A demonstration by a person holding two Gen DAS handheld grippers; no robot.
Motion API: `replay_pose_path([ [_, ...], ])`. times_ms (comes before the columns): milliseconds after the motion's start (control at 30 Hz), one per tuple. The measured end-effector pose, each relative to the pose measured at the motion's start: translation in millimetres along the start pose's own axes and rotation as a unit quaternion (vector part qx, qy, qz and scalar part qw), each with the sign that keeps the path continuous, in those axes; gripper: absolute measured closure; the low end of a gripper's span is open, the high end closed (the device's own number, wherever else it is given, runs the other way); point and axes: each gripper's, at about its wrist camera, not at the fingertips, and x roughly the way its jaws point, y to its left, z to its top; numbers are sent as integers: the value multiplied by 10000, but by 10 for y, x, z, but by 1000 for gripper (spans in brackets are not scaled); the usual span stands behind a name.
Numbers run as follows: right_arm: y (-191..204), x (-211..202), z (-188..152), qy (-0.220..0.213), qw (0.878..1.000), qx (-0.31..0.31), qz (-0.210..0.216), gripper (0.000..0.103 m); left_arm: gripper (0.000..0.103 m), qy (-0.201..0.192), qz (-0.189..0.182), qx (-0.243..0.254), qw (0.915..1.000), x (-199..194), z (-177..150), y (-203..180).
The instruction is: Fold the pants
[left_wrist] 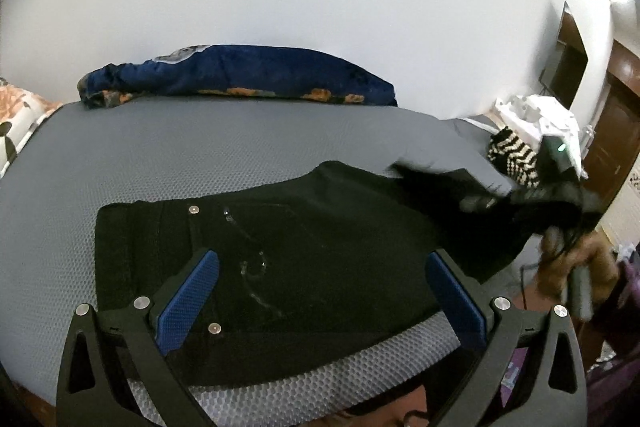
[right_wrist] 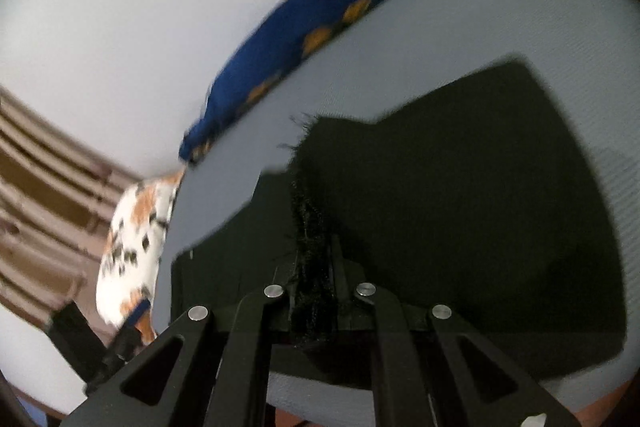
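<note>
Black pants lie on a grey mattress, waistband to the left with metal buttons showing. My left gripper is open, its blue pads hovering just above the waist area. My right gripper is shut on the frayed hem of a pant leg and holds it lifted above the rest of the pants. In the left wrist view the right gripper shows blurred at the right, with the leg end raised off the mattress.
A blue blanket with orange print lies along the wall at the back of the mattress. A white and orange patterned pillow sits at one end. White items and a striped cloth are at the right end. The mattress front edge is close.
</note>
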Motion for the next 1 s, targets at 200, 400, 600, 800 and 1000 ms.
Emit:
replay_pose_path([
  [200,338,381,-249,272,9984,-451,-205,97,1,72,-130,-322,9994,23,-46,108],
  [400,522,536,-341,191,9930,-982,-624,97,1,143,-192,-466,9986,65,-80,175],
  [600,584,500,-394,-84,9923,-1039,-663,97,1,229,-203,-581,9978,107,-116,208],
  [800,647,651,-477,-46,9857,-1439,-878,95,1,349,-193,-559,9976,150,-158,193],
  [1000,662,625,-486,-81,9851,-1500,-840,95,1,451,-211,-573,9971,187,-188,184],
])
